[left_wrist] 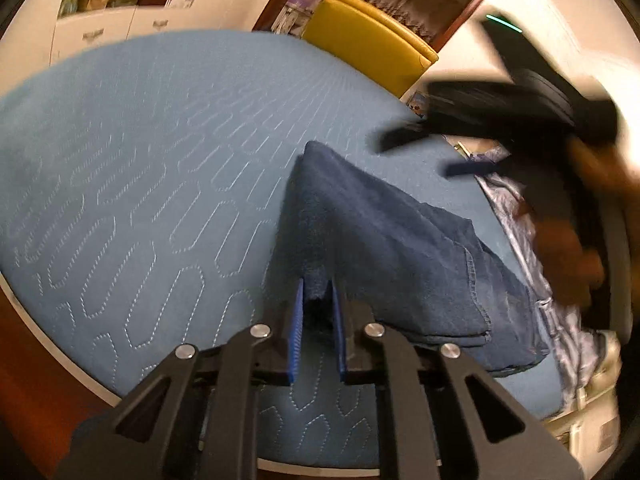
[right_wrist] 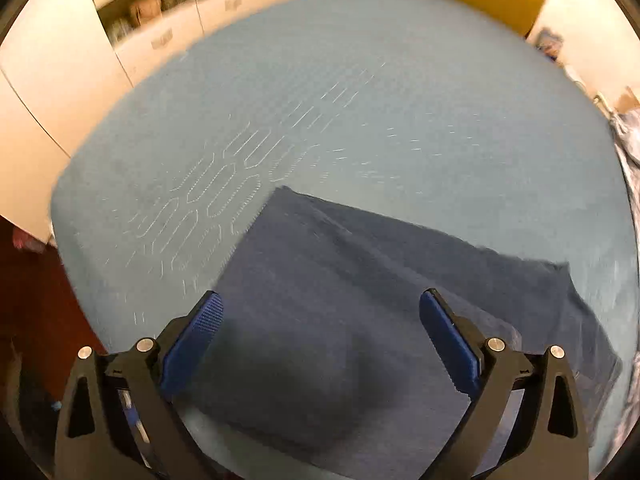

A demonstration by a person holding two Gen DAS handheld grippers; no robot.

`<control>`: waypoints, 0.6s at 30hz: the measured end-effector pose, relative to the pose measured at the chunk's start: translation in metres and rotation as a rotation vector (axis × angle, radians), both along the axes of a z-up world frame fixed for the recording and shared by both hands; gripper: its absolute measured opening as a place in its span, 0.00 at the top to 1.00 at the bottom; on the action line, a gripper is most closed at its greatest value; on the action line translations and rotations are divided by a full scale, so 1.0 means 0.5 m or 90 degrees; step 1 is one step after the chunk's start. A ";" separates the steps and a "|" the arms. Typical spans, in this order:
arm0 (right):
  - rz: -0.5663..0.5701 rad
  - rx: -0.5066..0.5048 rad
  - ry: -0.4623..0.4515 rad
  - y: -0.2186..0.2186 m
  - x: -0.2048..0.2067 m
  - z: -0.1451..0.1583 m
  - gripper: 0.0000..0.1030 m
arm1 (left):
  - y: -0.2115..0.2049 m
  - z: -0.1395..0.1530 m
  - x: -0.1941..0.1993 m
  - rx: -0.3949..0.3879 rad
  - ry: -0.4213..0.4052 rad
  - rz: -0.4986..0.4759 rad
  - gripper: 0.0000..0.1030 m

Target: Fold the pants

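Dark blue pants [left_wrist: 384,240] lie folded in layers on a light blue quilted bed [left_wrist: 140,152]. My left gripper [left_wrist: 318,292] is shut on the near left edge of the pants and lifts that fold slightly. My right gripper shows blurred in the left wrist view [left_wrist: 420,152], above the bed's right side with its fingers apart. In the right wrist view the right gripper [right_wrist: 320,304] is open and empty, hovering over the folded pants [right_wrist: 360,280], which lie flat below it.
A yellow chair [left_wrist: 372,48] stands beyond the bed's far edge. White cabinets with shelves [left_wrist: 116,4] line the far wall. A crumpled light patterned cloth [left_wrist: 532,248] lies along the bed's right edge. The bed's near edge [left_wrist: 60,344] runs lower left.
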State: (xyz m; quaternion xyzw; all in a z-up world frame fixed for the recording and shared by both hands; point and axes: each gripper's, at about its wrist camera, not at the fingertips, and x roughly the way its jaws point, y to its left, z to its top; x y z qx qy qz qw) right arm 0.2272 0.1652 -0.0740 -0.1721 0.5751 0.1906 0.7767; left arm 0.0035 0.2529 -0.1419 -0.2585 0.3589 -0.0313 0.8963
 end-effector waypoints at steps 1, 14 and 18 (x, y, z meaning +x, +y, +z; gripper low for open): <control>0.005 -0.013 0.016 0.024 0.011 -0.011 0.08 | -0.011 0.011 -0.003 0.017 -0.008 0.001 0.87; -0.012 -0.097 0.080 0.082 0.050 -0.105 0.77 | -0.051 0.038 -0.015 0.025 -0.037 0.034 0.79; -0.018 -0.058 0.082 0.048 0.061 -0.079 0.83 | -0.044 0.008 -0.010 -0.036 -0.013 0.066 0.40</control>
